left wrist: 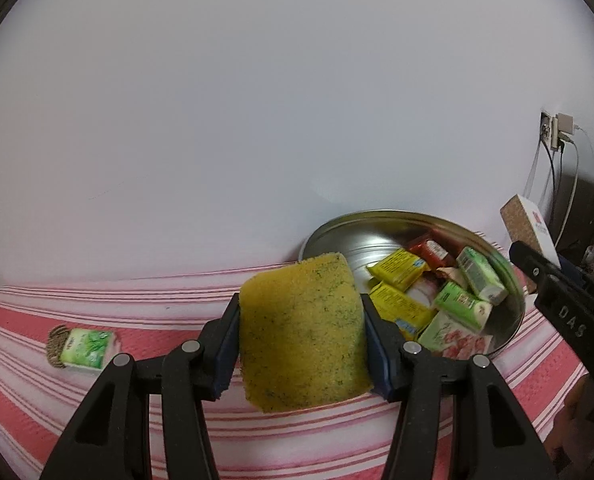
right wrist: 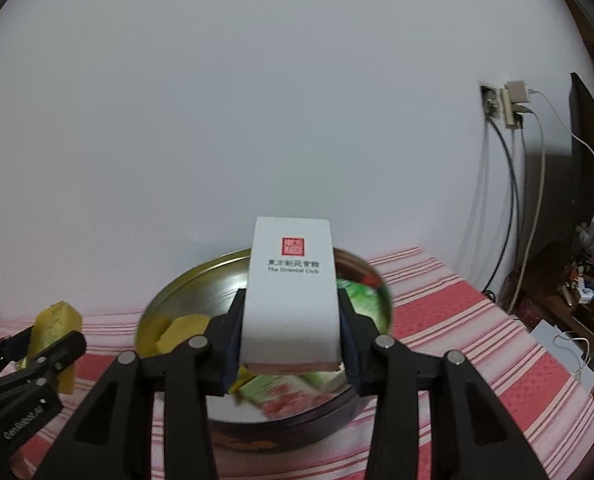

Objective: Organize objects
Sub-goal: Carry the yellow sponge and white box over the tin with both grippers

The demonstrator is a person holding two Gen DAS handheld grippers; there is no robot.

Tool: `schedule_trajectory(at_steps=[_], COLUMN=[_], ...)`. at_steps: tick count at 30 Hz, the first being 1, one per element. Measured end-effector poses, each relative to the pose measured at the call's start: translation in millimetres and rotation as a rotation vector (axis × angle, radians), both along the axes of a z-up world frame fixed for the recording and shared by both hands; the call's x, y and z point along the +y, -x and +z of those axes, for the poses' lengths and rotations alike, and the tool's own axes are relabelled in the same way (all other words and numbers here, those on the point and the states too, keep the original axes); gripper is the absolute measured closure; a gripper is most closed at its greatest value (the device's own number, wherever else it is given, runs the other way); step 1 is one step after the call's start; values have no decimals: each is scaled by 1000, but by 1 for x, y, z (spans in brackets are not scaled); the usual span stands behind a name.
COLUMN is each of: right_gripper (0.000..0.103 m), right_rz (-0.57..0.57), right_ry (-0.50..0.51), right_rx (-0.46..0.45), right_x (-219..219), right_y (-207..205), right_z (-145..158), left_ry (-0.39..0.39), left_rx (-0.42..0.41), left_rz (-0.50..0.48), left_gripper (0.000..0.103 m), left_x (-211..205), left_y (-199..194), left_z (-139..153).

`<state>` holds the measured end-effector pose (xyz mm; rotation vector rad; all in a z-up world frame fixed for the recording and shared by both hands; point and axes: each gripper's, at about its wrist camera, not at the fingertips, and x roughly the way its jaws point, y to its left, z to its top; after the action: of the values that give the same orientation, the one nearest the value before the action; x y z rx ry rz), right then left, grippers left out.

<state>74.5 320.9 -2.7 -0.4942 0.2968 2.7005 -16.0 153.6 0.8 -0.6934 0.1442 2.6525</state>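
My left gripper (left wrist: 299, 344) is shut on a yellow sponge (left wrist: 301, 328) with green flecks, held above the striped cloth just left of a round metal tin (left wrist: 337, 236). The tin holds several small packets, yellow (left wrist: 397, 270), green (left wrist: 479, 276) and red (left wrist: 429, 248). My right gripper (right wrist: 293, 344) is shut on a white box (right wrist: 291, 292) with a red seal and printed text, held over the tin (right wrist: 201, 280). In the right wrist view the left gripper and its sponge (right wrist: 55, 328) show at the left edge. The white box (left wrist: 527, 228) also shows at the right of the left wrist view.
A green packet (left wrist: 89, 348) lies on a small woven coaster at the left of the pink striped cloth (left wrist: 177, 300). A plain white wall stands close behind. A wall socket with plugs and cables (right wrist: 505, 108) and a cluttered dark stand (right wrist: 589, 280) are to the right.
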Motion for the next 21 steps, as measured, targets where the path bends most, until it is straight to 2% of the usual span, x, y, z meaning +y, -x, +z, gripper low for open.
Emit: schedule_trajectory(at_steps=[9, 21], right_gripper=[61, 61], right_rz=[-15, 44], right_ry=[-19, 11], right_rx=[-31, -132], right_x=[13, 37], right_y=[11, 51], right_z=[-3, -28], left_ry=[-8, 99], left_rx=[-34, -61], left_rz=[-45, -38], left_gripper=[46, 45], left_x=[31, 80], left_y=[20, 71], left_z=[1, -11])
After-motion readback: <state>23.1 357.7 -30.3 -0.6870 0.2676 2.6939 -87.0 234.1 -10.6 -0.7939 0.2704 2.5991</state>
